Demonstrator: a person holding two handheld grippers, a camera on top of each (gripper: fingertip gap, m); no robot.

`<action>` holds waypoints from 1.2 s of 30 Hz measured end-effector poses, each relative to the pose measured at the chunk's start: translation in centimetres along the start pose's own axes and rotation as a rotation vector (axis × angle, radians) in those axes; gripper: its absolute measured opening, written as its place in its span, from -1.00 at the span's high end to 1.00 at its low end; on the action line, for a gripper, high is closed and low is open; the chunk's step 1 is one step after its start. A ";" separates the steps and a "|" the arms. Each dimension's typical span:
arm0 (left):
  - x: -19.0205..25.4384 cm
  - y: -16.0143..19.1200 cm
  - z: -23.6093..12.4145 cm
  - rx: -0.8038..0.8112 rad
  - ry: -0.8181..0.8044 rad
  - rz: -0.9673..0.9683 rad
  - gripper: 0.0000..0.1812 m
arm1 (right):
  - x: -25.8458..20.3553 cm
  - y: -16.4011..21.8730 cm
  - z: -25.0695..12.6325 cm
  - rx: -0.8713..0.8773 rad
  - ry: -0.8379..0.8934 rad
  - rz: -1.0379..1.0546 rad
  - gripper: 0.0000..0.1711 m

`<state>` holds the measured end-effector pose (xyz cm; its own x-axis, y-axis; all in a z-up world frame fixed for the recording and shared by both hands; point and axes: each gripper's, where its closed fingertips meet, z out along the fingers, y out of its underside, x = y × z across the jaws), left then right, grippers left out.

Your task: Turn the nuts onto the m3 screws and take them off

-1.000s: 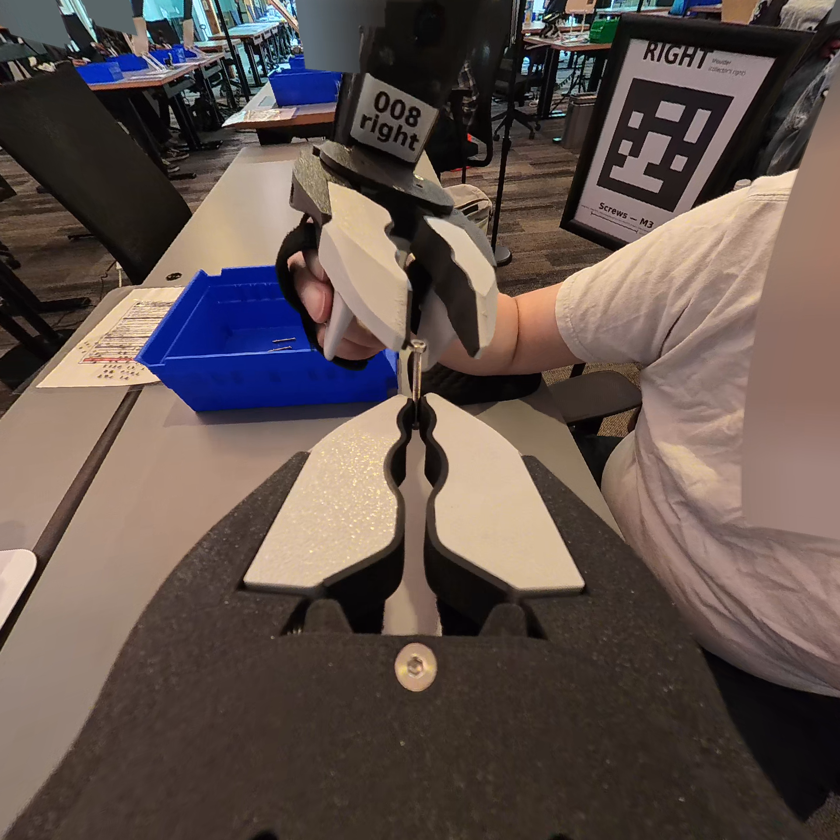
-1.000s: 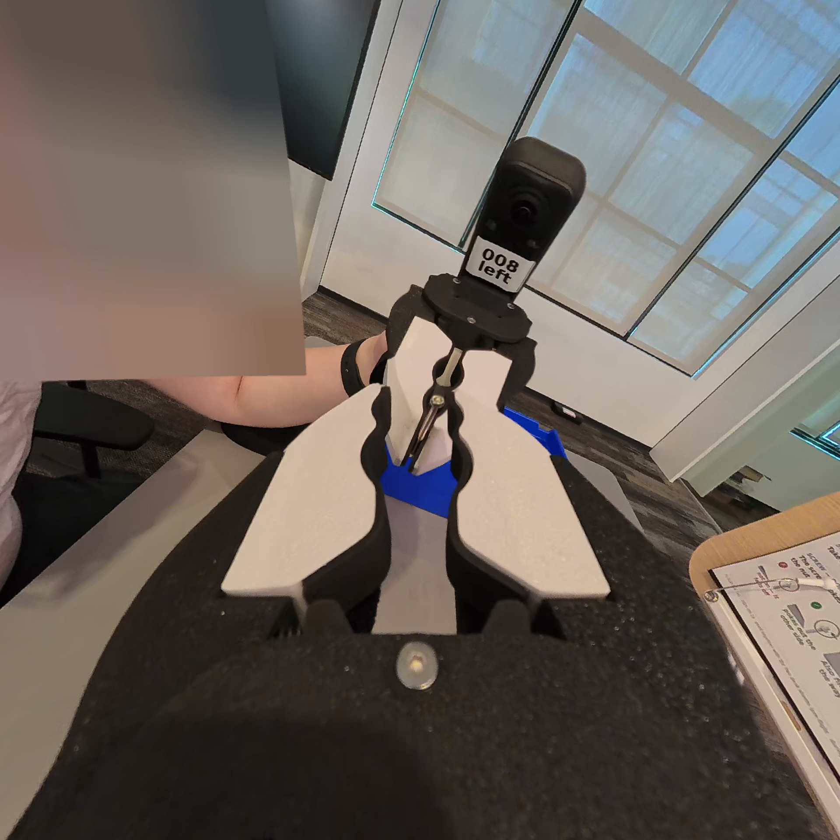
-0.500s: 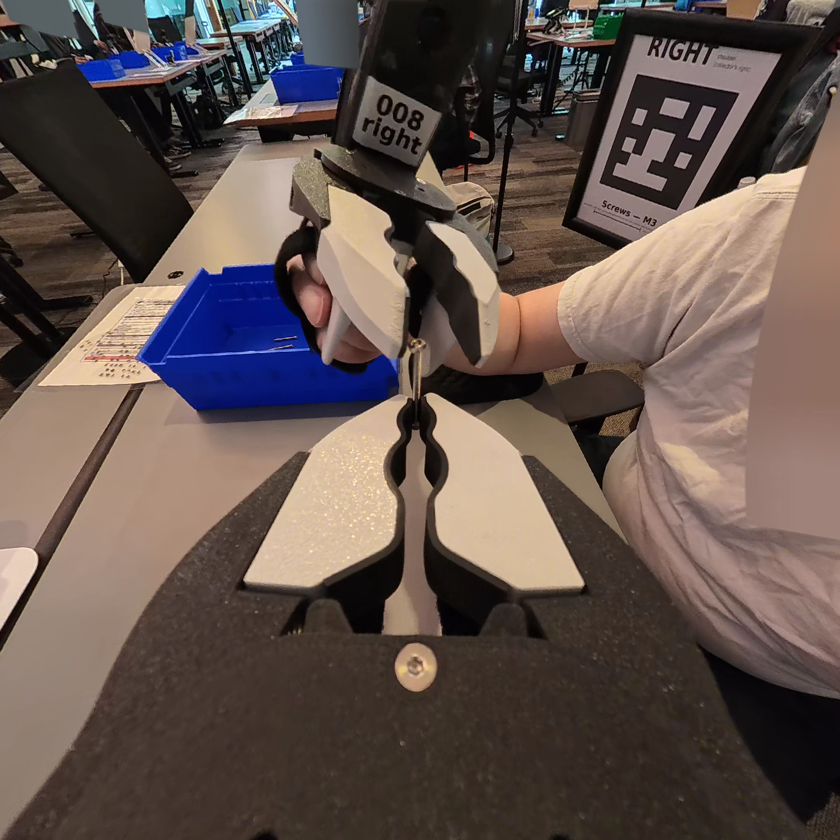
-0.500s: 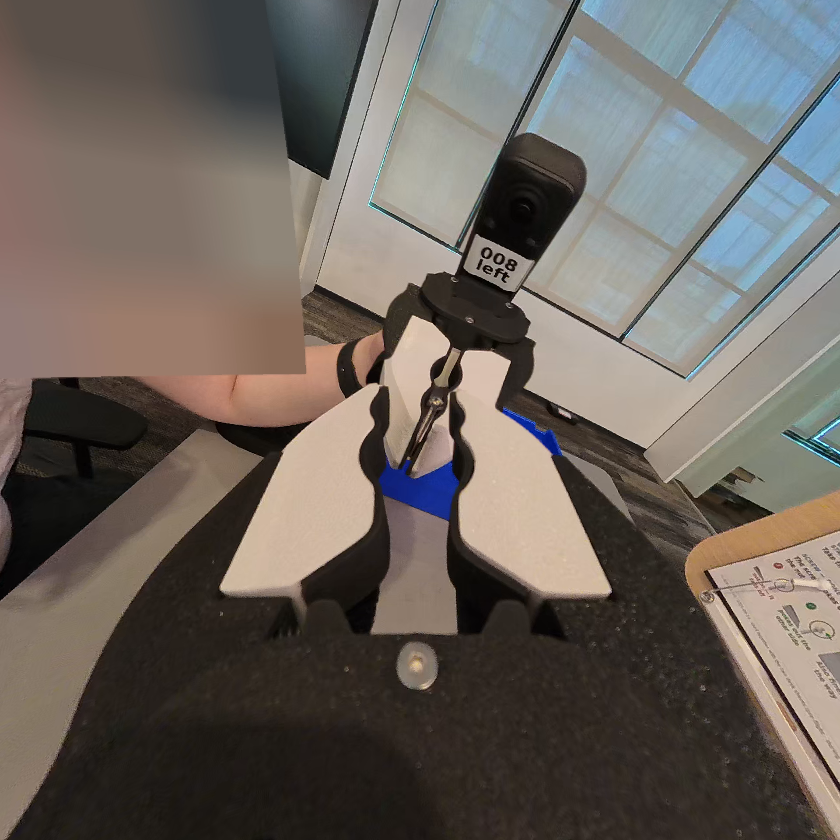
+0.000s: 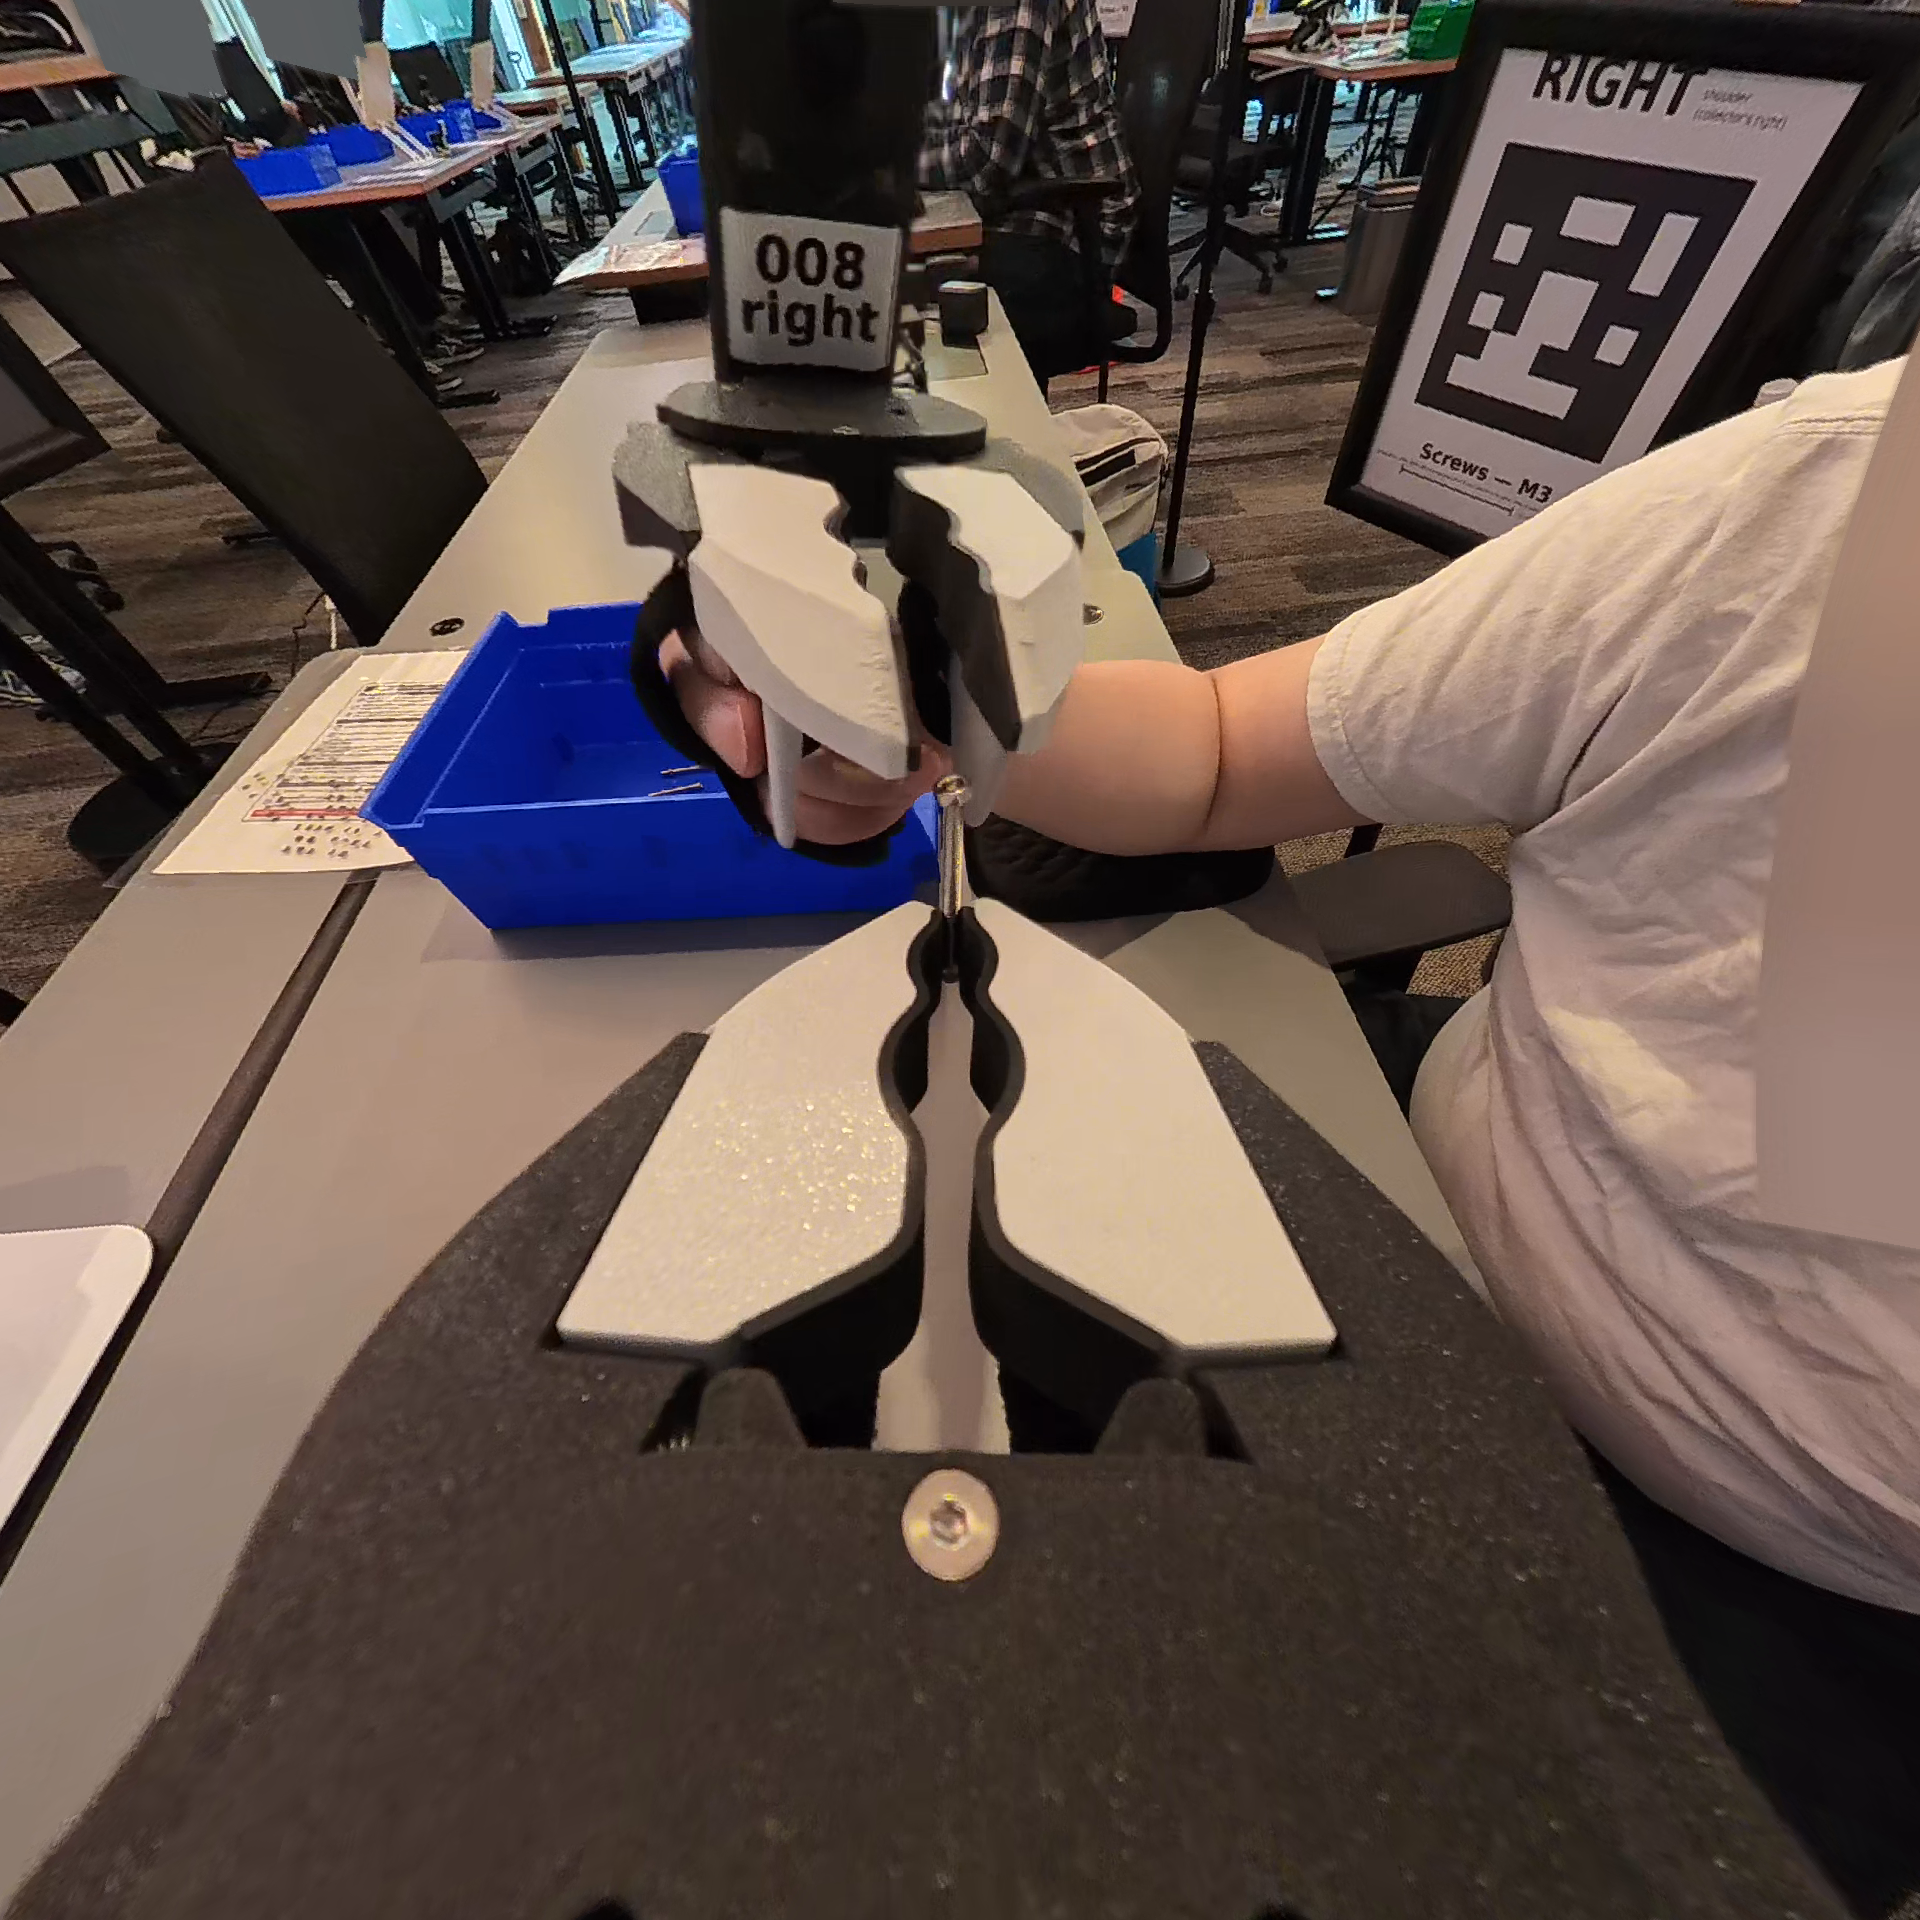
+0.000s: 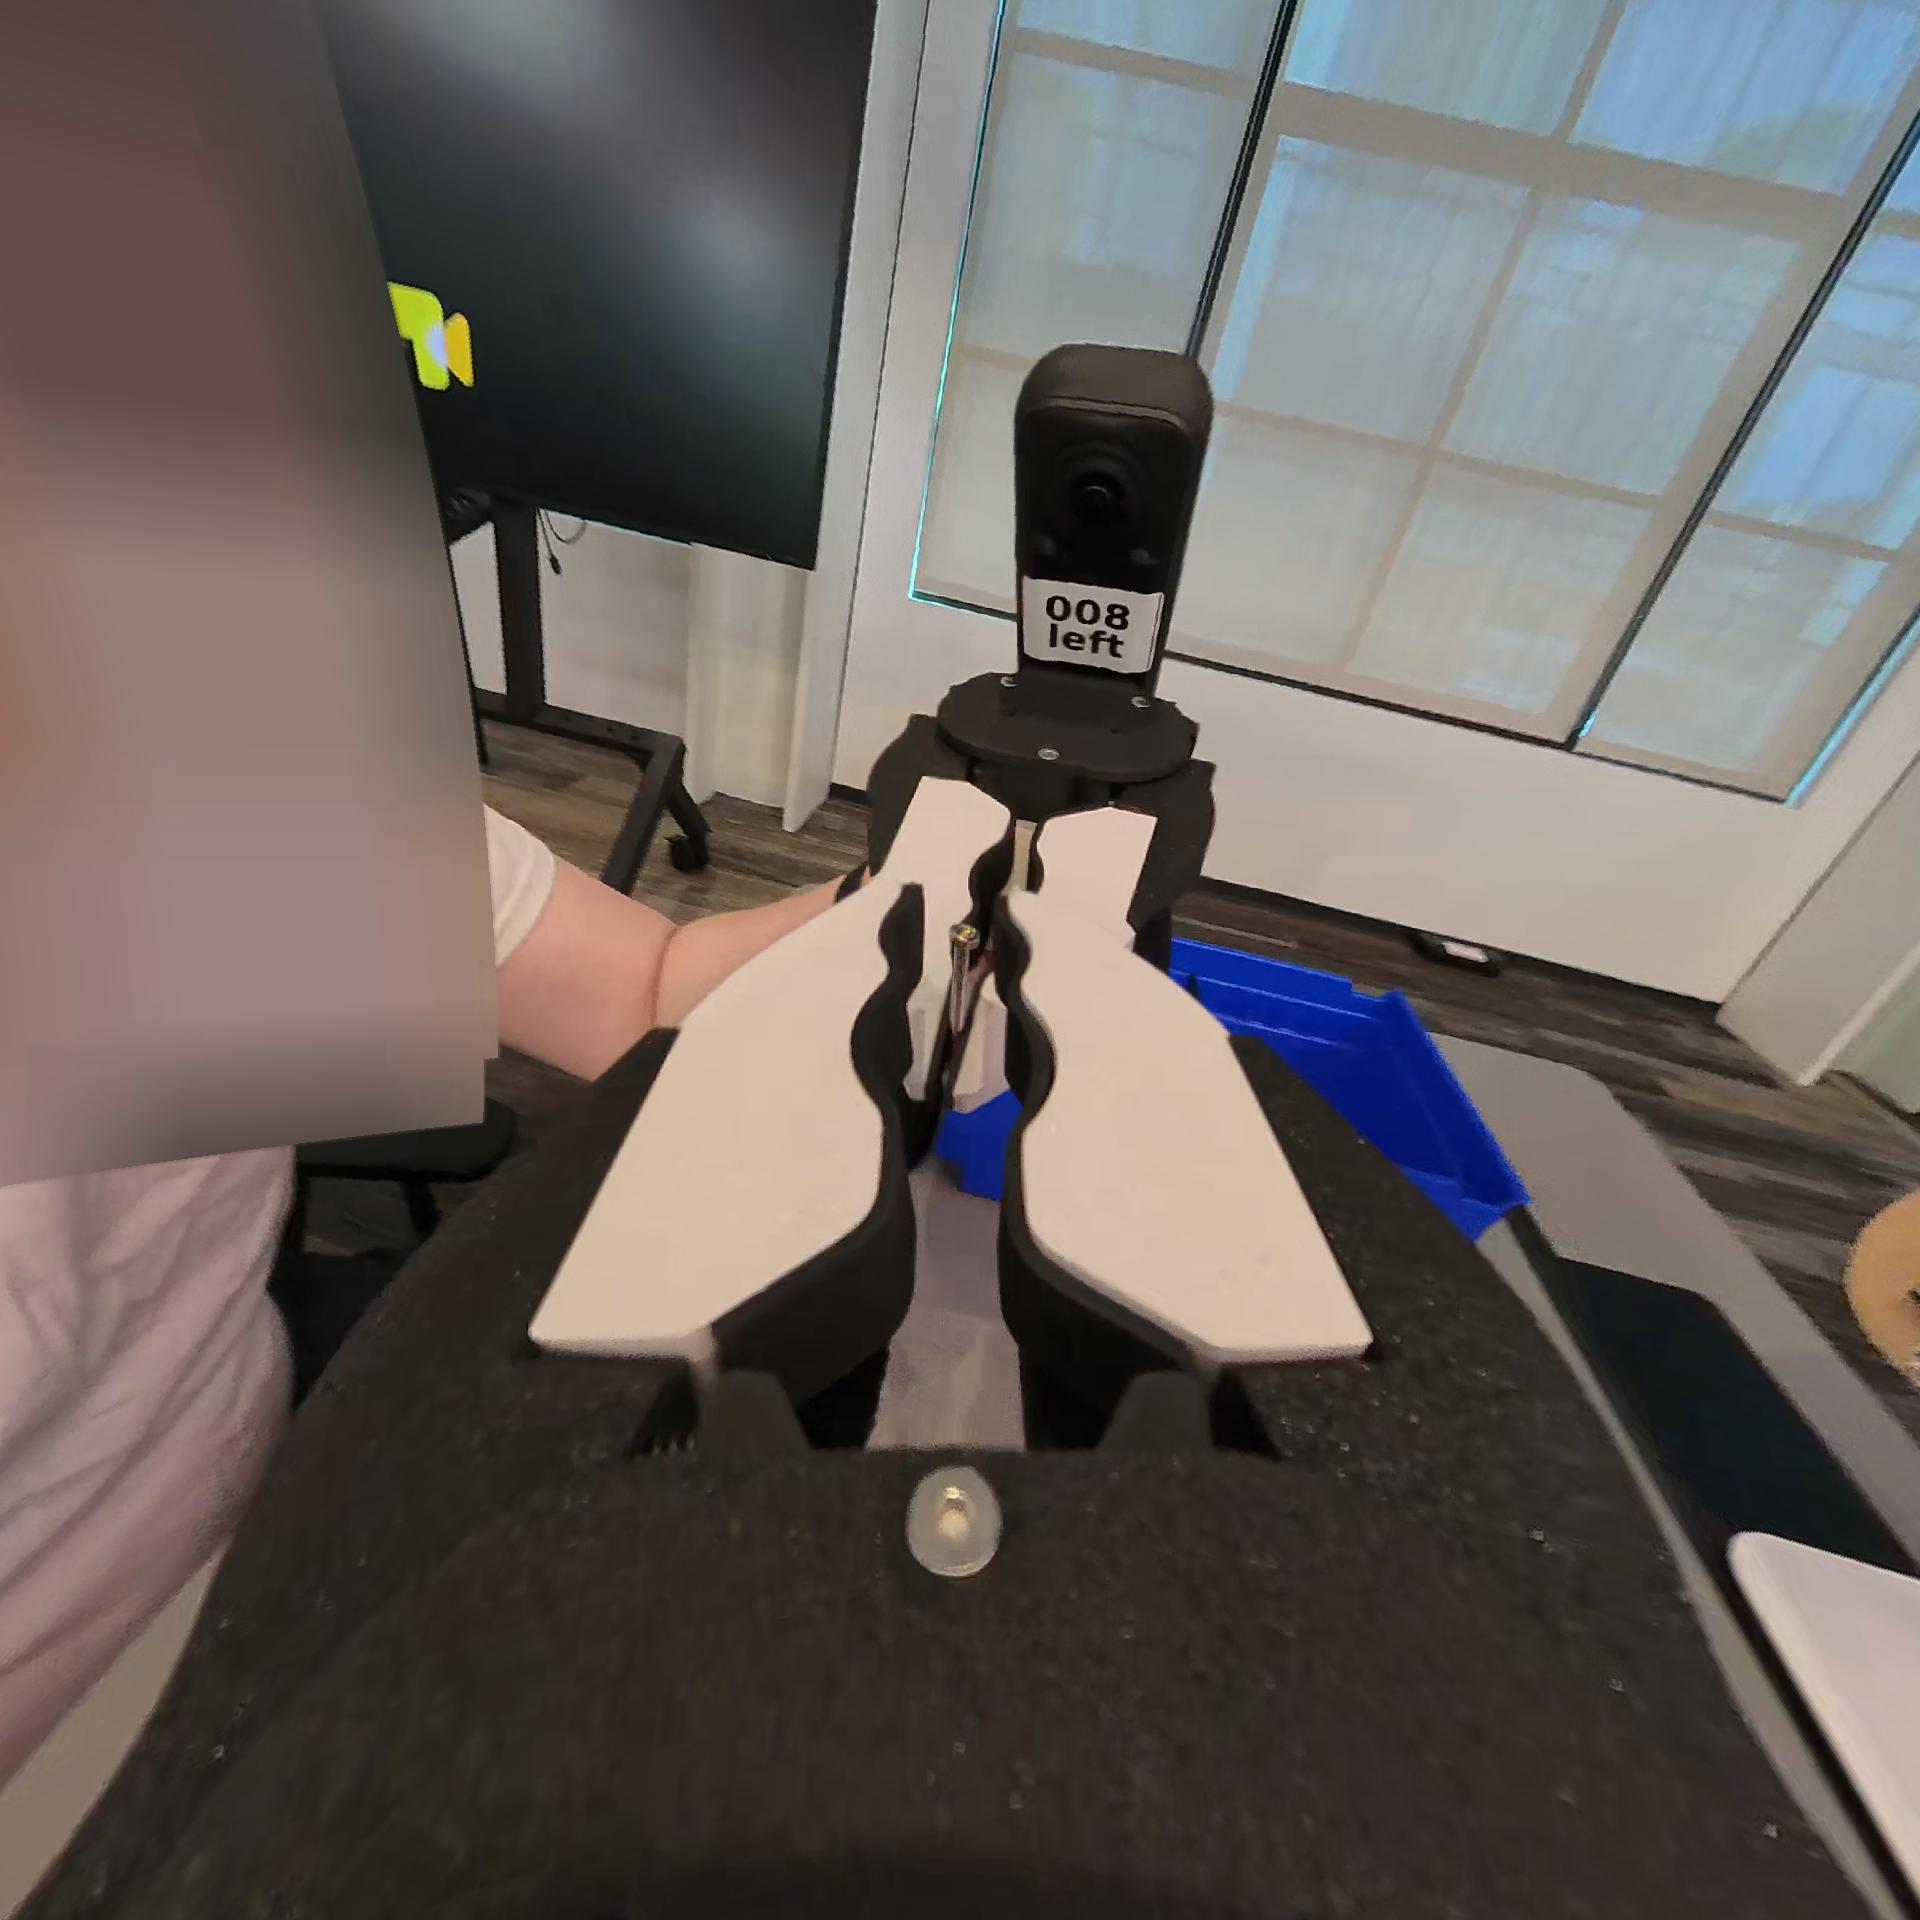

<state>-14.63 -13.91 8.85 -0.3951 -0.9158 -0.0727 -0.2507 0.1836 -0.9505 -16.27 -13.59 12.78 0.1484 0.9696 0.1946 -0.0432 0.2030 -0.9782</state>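
Observation:
My left gripper (image 5: 948,920) is shut on the lower end of a silver M3 screw (image 5: 948,852), which stands upright above its tips. My right gripper (image 5: 940,753) hangs point-down just above the screw head, jaws slightly apart, not touching it. In the right wrist view my right gripper (image 6: 958,909) shows a narrow gap, with the screw (image 6: 958,987) beyond it between the tips. The left gripper (image 6: 951,1091) faces me there. No nut shows in either view.
A blue bin (image 5: 582,831) with two loose screws (image 5: 675,779) stands on the grey table (image 5: 416,1039) behind the grippers; it also shows in the right wrist view (image 6: 1351,1070). A printed sheet (image 5: 312,769) lies left of it. A framed sign (image 5: 1600,260) stands back right. The person's arm (image 5: 1195,748) reaches in from the right. There is about 4 cm between the tips of the two grippers.
My right gripper has turned from tilted to square-on and come off the screw head, which now shows bare below its tips. My left gripper keeps the screw.

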 end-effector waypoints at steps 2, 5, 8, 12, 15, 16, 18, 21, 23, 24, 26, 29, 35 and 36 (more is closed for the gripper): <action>-0.1 0.1 0.0 -0.005 -0.005 -0.002 0.98 | 0.0 0.1 0.0 0.007 -0.025 0.050 0.85; -0.1 0.1 0.1 -0.006 -0.002 -0.005 0.98 | 0.3 0.5 0.0 -0.004 -0.019 0.067 0.83; 0.0 0.1 0.1 -0.010 -0.003 -0.001 0.98 | 0.2 0.5 0.1 -0.005 -0.033 0.079 0.83; 0.0 0.2 0.1 -0.011 -0.001 -0.003 0.98 | 0.0 0.8 0.2 -0.018 -0.051 0.093 0.83; 0.0 0.2 0.1 -0.013 0.000 -0.002 0.98 | -0.2 0.9 0.3 -0.019 -0.062 0.090 0.84; 0.0 0.3 0.1 -0.016 -0.001 -0.002 0.98 | -0.3 0.9 0.3 -0.021 -0.067 0.088 0.84; 0.0 0.3 0.1 -0.017 0.000 -0.003 0.98 | -0.3 0.9 0.3 -0.025 -0.063 0.085 0.84; 0.0 0.3 0.2 -0.019 0.000 -0.003 0.98 | -0.3 0.8 0.3 -0.018 -0.068 0.095 0.85; 0.0 0.3 0.2 -0.017 0.001 -0.003 0.98 | -0.2 0.9 0.2 -0.020 -0.064 0.094 0.87; 0.0 0.3 0.1 -0.017 0.001 -0.003 0.98 | -0.2 0.9 0.2 -0.022 -0.063 0.093 0.88; 0.0 0.3 0.1 -0.016 0.001 -0.003 0.98 | -0.1 1.0 0.2 -0.025 -0.063 0.088 0.89; 0.0 0.3 0.1 -0.017 0.001 -0.002 0.98 | 0.0 1.2 0.2 -0.035 -0.054 0.075 0.91; 0.1 0.3 0.1 -0.019 0.003 -0.001 0.98 | -0.1 1.1 0.1 -0.029 -0.058 0.073 0.93; 0.1 0.3 0.1 -0.021 0.003 0.000 0.98 | -0.1 1.1 0.1 -0.031 -0.060 0.072 0.93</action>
<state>-14.66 -13.98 8.51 -0.3977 -0.9147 -0.0715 -0.2689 0.1907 -0.9441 -16.49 -13.47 11.67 0.0865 0.9882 0.1263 -0.0209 0.1285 -0.9915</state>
